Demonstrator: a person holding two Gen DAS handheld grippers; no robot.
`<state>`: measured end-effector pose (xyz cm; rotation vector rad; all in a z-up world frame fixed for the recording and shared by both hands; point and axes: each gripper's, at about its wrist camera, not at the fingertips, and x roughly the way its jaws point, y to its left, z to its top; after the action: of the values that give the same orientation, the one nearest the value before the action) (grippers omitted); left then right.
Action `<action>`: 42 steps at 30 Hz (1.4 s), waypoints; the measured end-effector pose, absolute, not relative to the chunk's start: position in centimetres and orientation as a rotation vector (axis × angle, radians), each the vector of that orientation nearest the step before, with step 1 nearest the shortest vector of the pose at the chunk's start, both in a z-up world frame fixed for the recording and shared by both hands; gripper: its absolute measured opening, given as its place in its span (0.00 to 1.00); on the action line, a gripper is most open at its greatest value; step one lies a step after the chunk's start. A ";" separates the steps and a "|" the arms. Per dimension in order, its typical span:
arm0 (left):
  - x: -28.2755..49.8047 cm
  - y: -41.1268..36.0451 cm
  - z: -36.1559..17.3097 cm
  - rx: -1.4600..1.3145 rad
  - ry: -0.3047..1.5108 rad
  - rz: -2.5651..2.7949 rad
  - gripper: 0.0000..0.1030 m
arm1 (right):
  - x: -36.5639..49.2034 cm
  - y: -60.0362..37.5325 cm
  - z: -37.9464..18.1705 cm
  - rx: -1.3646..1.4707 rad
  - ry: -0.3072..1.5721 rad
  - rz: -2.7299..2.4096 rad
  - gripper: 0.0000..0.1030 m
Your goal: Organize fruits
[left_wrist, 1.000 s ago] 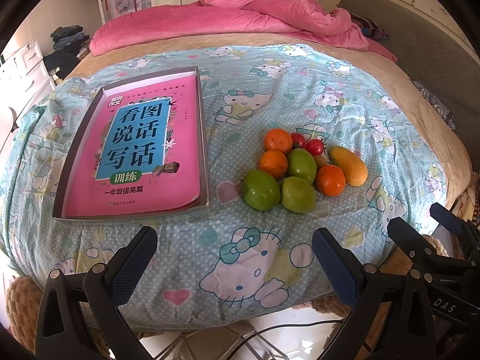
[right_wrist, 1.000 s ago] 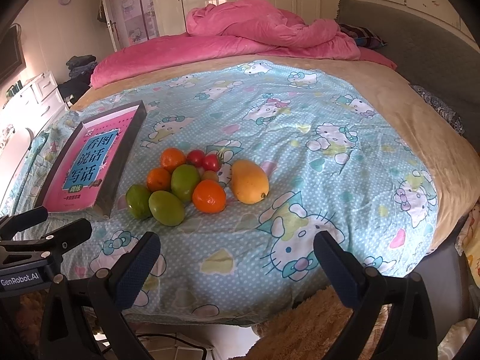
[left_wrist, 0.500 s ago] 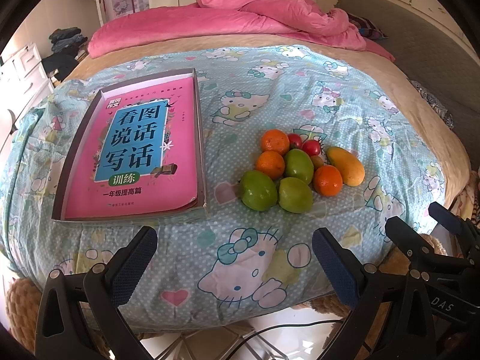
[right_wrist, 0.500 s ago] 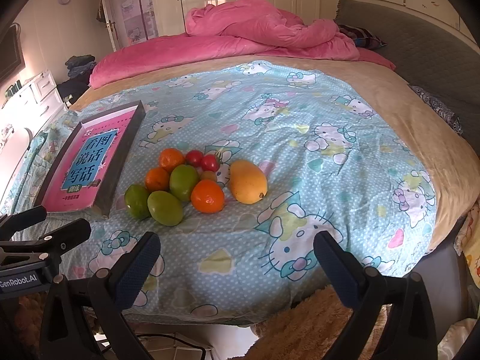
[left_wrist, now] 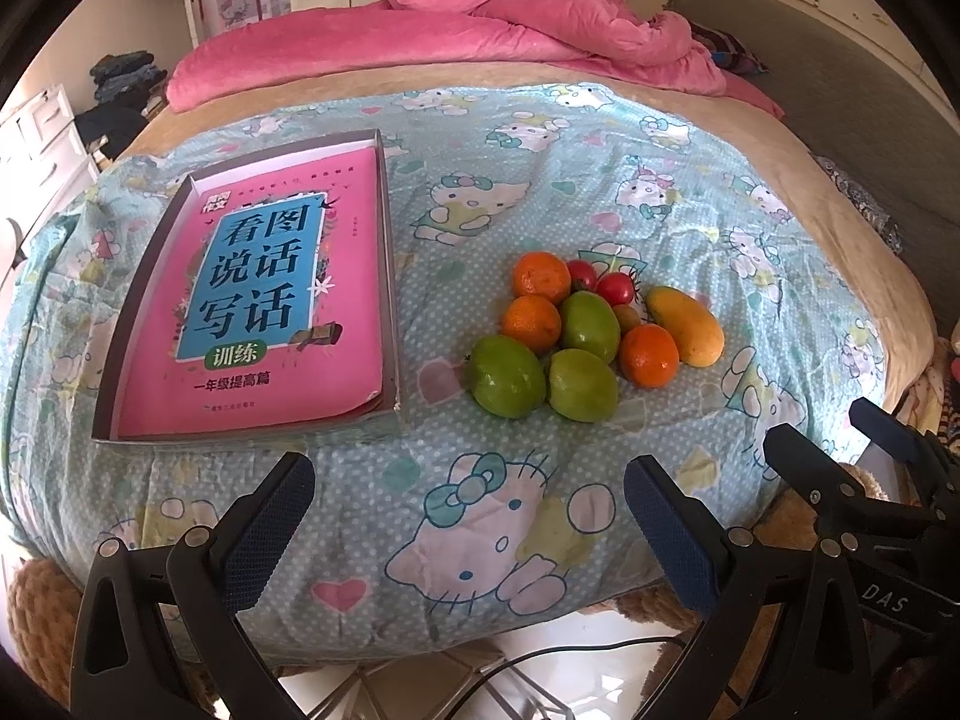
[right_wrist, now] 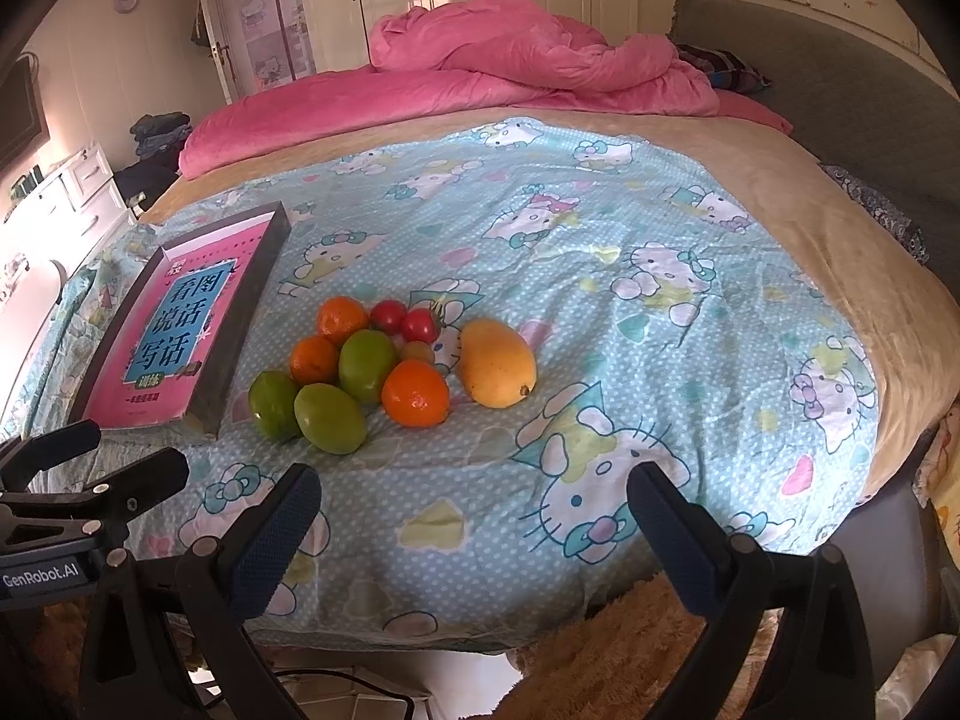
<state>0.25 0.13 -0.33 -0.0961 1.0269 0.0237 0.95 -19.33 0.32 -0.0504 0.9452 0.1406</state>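
A pile of fruit lies on the Hello Kitty bedspread: three green fruits point(left_wrist: 507, 375), three oranges point(left_wrist: 648, 356), two small red tomatoes point(left_wrist: 614, 288) and a yellow mango point(left_wrist: 686, 325). The mango also shows in the right wrist view point(right_wrist: 497, 362), with an orange point(right_wrist: 415, 393) and green fruits point(right_wrist: 329, 417) beside it. A shallow grey box point(left_wrist: 389, 276) holding a pink book point(left_wrist: 258, 300) lies left of the pile. My left gripper point(left_wrist: 468, 501) is open and empty, short of the bed's near edge. My right gripper point(right_wrist: 474, 510) is open and empty too.
A rumpled pink duvet point(left_wrist: 510, 18) covers the far end of the bed. A grey padded headboard point(right_wrist: 840, 84) runs along the right. White drawers point(right_wrist: 66, 192) stand at the left. A fluffy tan rug point(right_wrist: 600, 660) and a cable lie on the floor below.
Both grippers have drifted slightly: the fruit and box sit a little lower and nearer in the left view. The jaws stay open. Nothing on the bed has moved.
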 end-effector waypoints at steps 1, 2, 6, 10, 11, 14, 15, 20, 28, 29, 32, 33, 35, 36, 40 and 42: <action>0.3 0.2 -0.4 -0.097 1.029 0.023 1.00 | 1.1 -19.4 0.2 -0.049 0.948 0.146 1.00; 0.4 0.2 -0.4 -0.097 1.031 0.020 1.00 | 1.3 -19.4 0.1 -0.049 0.953 0.149 1.00; 1.3 0.4 -0.5 -0.097 1.045 -0.003 1.00 | 2.2 -19.1 -0.5 -0.055 0.976 0.172 1.00; 2.8 0.9 -0.4 -0.102 1.064 -0.043 1.00 | 3.0 -18.4 -1.3 -0.075 0.996 0.200 1.00; 3.3 0.9 -0.4 -0.098 1.073 -0.049 1.00 | 3.3 -18.1 -1.5 -0.080 1.000 0.212 1.00; 4.8 0.9 -0.6 -0.076 1.095 -0.060 1.00 | 3.7 -17.7 -2.0 -0.091 1.008 0.231 1.00; 5.3 0.8 -0.8 -0.068 1.105 -0.073 1.00 | 3.9 -17.5 -2.2 -0.094 1.012 0.240 1.00; 7.3 0.7 -1.4 -0.019 1.143 -0.106 0.98 | 4.3 -16.8 -2.8 -0.096 1.026 0.293 1.00; 10.7 0.6 -2.3 -0.032 1.186 -0.163 0.74 | 6.3 -18.1 -3.2 -0.065 1.038 0.256 1.00; 11.1 0.3 -2.5 -0.033 1.194 -0.171 0.71 | 6.4 -18.1 -3.3 -0.071 1.038 0.264 0.98; 12.4 -0.4 -2.9 -0.030 1.209 -0.210 0.61 | 7.1 -17.3 -3.6 -0.115 1.031 0.302 0.89; 12.7 -0.6 -3.1 -0.019 1.211 -0.215 0.59 | 7.5 -17.0 -3.8 -0.132 1.034 0.314 0.85; 13.3 -1.2 -3.5 0.013 1.228 -0.244 0.58 | 7.9 -16.4 -4.2 -0.168 1.034 0.338 0.83; 13.5 -1.5 -3.7 0.029 1.236 -0.255 0.58 | 8.1 -16.2 -4.4 -0.194 1.029 0.345 0.80; 14.1 -2.2 -4.4 0.087 1.261 -0.286 0.56 | 8.6 -14.8 -5.3 -0.312 1.010 0.388 0.76; 14.4 -2.3 -4.6 0.105 1.273 -0.295 0.55 | 8.8 -14.6 -5.8 -0.341 1.015 0.390 0.74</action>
<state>14.42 -2.34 -4.59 0.1046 1.2732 -0.2955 8.81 -14.61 -5.83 -0.3408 1.0148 0.3897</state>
